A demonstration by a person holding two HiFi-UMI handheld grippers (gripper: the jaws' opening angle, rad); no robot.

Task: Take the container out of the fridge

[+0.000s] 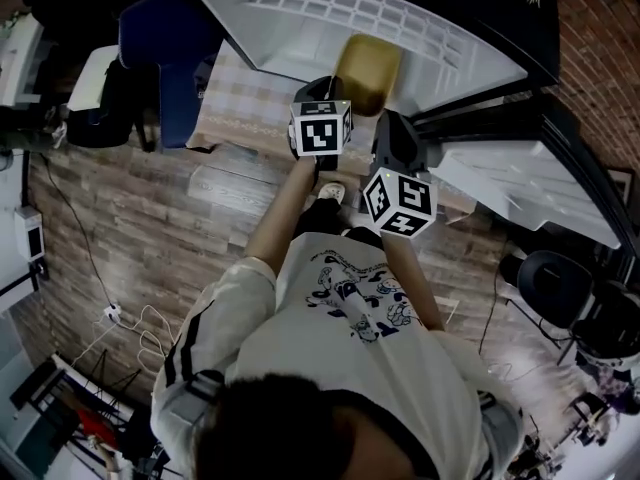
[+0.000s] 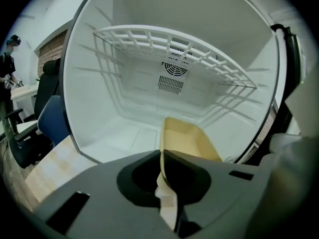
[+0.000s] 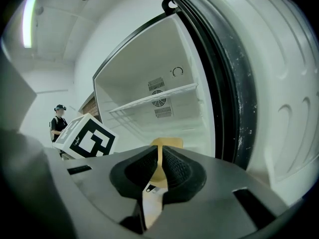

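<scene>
A shallow yellow container (image 1: 366, 68) hangs at the open front of the white fridge (image 1: 300, 28), just past its floor edge. My left gripper (image 1: 335, 90) is shut on the container's near left rim; in the left gripper view that gripper (image 2: 160, 153) pinches the thin wall of the container (image 2: 188, 138). My right gripper (image 1: 386, 118) is shut on the near right rim, and in the right gripper view the yellow edge of the container (image 3: 168, 143) runs between the jaws of the gripper (image 3: 158, 152). The container looks empty.
A wire shelf (image 2: 169, 46) spans the fridge interior above. The open door (image 3: 259, 83) stands close on the right. A blue chair (image 1: 165, 58) and a checked mat (image 1: 245, 103) lie left of the fridge. Cables (image 1: 140, 333) trail on the wooden floor. A person (image 3: 60, 121) stands far off.
</scene>
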